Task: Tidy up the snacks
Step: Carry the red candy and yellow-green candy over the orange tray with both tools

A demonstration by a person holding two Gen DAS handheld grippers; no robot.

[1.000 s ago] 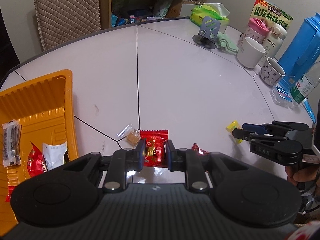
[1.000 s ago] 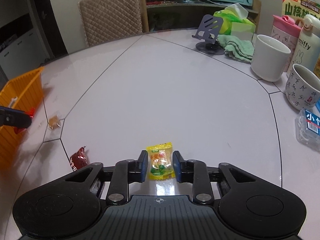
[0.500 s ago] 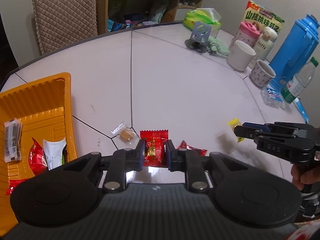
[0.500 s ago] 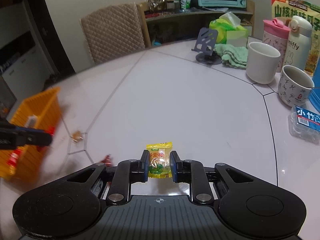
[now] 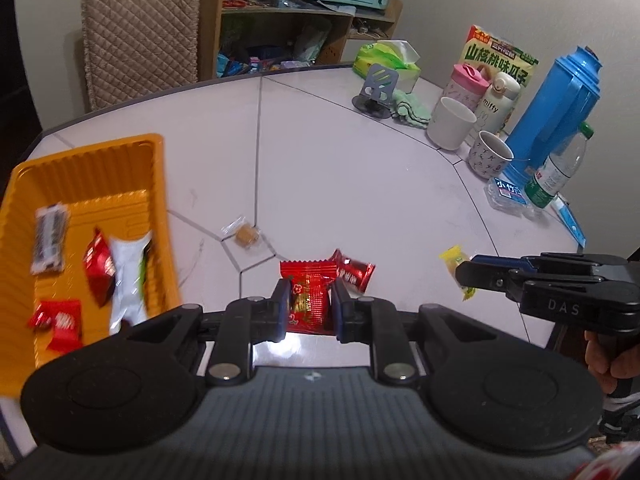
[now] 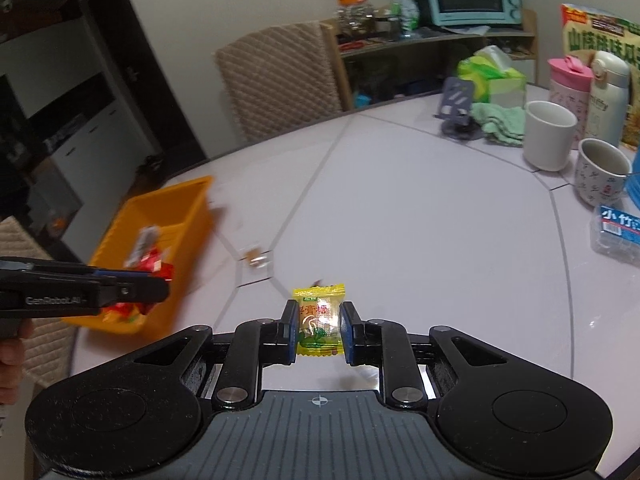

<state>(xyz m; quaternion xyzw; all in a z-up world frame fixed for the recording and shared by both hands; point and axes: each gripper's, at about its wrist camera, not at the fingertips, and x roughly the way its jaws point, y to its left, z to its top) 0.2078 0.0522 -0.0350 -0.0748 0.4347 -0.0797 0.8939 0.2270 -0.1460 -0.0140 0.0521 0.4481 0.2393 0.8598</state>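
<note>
free: table centre (image 5: 340,160) | obstacles: orange tray (image 5: 80,160) left; white mug (image 5: 450,128), blue thermos (image 5: 560,108) right

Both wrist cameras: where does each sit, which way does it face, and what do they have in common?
Left wrist: behind the left gripper, shut on a red snack packet, facing down over the white table; the right gripper and a hand show.
Right wrist: behind the right gripper, shut on a yellow candy; the left gripper shows.
Shared: orange tray, white mug.

quilted chair (image 5: 140,36), wooden shelf (image 5: 280,28)
</note>
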